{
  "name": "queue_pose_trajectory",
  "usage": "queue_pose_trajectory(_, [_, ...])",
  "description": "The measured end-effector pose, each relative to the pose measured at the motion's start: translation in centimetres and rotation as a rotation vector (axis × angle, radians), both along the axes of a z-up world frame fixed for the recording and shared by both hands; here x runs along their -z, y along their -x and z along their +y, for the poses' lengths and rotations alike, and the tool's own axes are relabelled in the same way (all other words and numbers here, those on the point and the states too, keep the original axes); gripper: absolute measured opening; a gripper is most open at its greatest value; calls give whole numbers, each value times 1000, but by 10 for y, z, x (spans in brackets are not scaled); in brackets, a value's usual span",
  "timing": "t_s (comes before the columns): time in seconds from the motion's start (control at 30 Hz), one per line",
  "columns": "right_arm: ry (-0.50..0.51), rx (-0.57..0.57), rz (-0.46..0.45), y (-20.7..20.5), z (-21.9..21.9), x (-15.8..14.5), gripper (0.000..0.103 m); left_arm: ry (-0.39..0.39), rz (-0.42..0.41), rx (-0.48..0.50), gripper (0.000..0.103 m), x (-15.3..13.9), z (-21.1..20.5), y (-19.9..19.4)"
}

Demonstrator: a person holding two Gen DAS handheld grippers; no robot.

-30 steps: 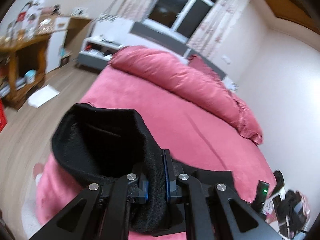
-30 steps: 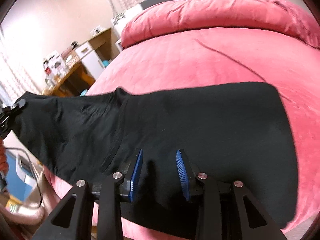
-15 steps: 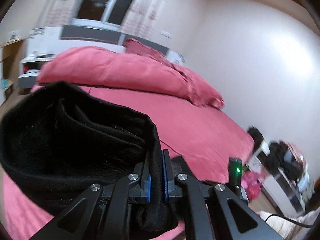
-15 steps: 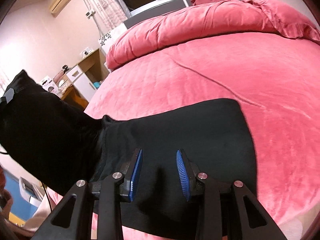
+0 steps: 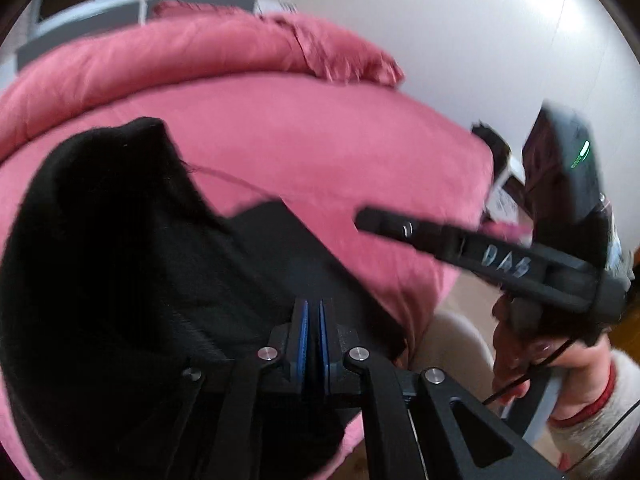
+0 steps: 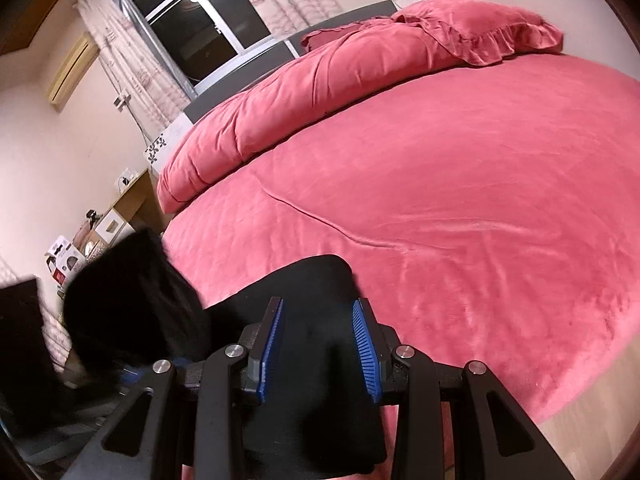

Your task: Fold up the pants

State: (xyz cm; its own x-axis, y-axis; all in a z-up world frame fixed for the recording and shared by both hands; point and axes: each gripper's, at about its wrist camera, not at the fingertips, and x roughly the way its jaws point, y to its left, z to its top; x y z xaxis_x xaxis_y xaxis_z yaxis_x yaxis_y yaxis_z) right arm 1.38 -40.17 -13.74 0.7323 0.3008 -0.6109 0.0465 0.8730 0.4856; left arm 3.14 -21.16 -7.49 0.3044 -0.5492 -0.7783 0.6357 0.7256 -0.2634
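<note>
The black pants (image 5: 132,280) lie at the near edge of the pink bed (image 5: 320,152). My left gripper (image 5: 312,316) is shut on a bunched end of the pants and holds it lifted over the flat part. In the right wrist view the pants (image 6: 312,292) lie flat under my right gripper (image 6: 318,320), which is open and empty just above them. The lifted bunch (image 6: 128,292) shows at the left. The right gripper (image 5: 460,240) also shows in the left wrist view, at the right.
A rolled pink duvet (image 6: 304,92) and a pillow (image 6: 480,28) lie at the head of the bed (image 6: 480,200). A wooden desk with boxes (image 6: 100,228) stands at the left by the wall. A window with curtains (image 6: 200,28) is behind.
My left gripper has swung to the right with the bunched pants end, over the flat part and toward my right gripper. The visible flat part of the pants has shrunk. The right gripper stays open.
</note>
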Motion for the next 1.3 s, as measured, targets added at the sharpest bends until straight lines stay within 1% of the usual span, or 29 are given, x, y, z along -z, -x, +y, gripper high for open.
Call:
queue_pose_trajectory(0.07, [2, -15, 6, 1, 5, 1, 36, 21, 41, 37, 28, 4, -3, 8])
queue_pose_trajectory(0.1, [-1, -28, 6, 1, 8, 1, 36, 55, 49, 57, 29, 1, 0, 15])
queue_pose_trajectory(0.13, [-5, -40, 3, 0, 11, 1, 36, 110, 46, 93, 30, -5, 6, 24])
queue_pose_trajectory(0.17, [-12, -56, -1, 0, 14, 0, 38, 146, 28, 123, 31, -11, 11, 32])
queue_pose_trajectory(0.2, [-19, -68, -6, 0, 16, 1, 43, 170, -10, 146, 31, -18, 19, 41])
queue_pose_trajectory(0.27, [-39, -94, -22, 1, 22, 0, 55, 178, -92, 134, 31, -29, 41, 55])
queue_pose_trajectory(0.3, [-54, -109, -29, 0, 25, 0, 57, 186, -115, 108, 31, -33, 55, 58])
queue_pose_trajectory(0.37, [-89, -140, -32, 0, 31, 1, 64, 210, -128, 20, 31, -38, 85, 54])
queue_pose_trajectory(0.4, [-110, -157, -31, 0, 34, 2, 66, 226, -132, -37, 31, -39, 107, 55])
queue_pose_trajectory(0.43, [-125, -170, -31, -1, 36, 1, 69, 233, -140, -114, 31, -39, 127, 53])
queue_pose_trajectory(0.5, [-143, -197, -46, -1, 43, -3, 71, 233, -150, -249, 32, -36, 157, 47])
queue_pose_trajectory(0.53, [-138, -212, -54, -1, 48, -7, 76, 217, -141, -321, 32, -29, 175, 41])
queue_pose_trajectory(0.57, [-121, -229, -60, -1, 54, -11, 80, 191, -128, -371, 32, -22, 186, 34])
queue_pose_trajectory(0.63, [-66, -271, -88, 3, 69, -23, 81, 126, -103, -470, 32, -5, 205, 24])
queue_pose_trajectory(0.7, [-27, -319, -132, 8, 84, -31, 81, 86, -61, -496, 32, 13, 214, 15])
queue_pose_trajectory(0.73, [-17, -350, -142, 11, 91, -32, 81, 69, -26, -491, 32, 24, 217, 12])
queue_pose_trajectory(0.77, [3, -381, -128, 9, 100, -30, 80, 63, -5, -478, 32, 31, 215, 11])
queue_pose_trajectory(0.8, [30, -404, -91, 6, 109, -26, 71, 56, 0, -466, 32, 38, 210, 14])
queue_pose_trajectory(0.83, [45, -428, -54, 2, 115, -20, 43, 46, -10, -453, 32, 42, 205, 17])
queue_pose_trajectory(0.87, [55, -457, -3, -2, 121, -13, 13, 35, -24, -433, 32, 42, 198, 18])
queue_pose_trajectory(0.9, [63, -466, 60, -6, 124, -5, 7, 23, -38, -411, 32, 42, 193, 21])
queue_pose_trajectory(0.97, [40, -457, 128, -9, 121, 5, 7, 17, -69, -370, 32, 38, 187, 28])
queue_pose_trajectory(1.1, [-68, -357, 237, -3, 88, 23, 5, 84, -109, -339, 32, 33, 185, 37])
queue_pose_trajectory(1.13, [-70, -332, 256, -1, 82, 27, 4, 86, -107, -332, 33, 31, 184, 37])
queue_pose_trajectory(1.17, [-9, -295, 288, -1, 76, 33, 1, 73, -99, -323, 34, 32, 181, 33])
queue_pose_trajectory(1.2, [25, -282, 307, -1, 73, 38, 0, 37, -86, -310, 34, 40, 176, 31])
queue_pose_trajectory(1.23, [4, -280, 306, -1, 70, 41, 0, 11, -78, -293, 34, 46, 168, 26])
queue_pose_trajectory(1.27, [-49, -279, 283, 0, 67, 39, 2, -23, -81, -272, 34, 51, 163, 27])
queue_pose_trajectory(1.3, [-91, -278, 241, 0, 65, 32, 3, -48, -107, -257, 34, 51, 159, 29])
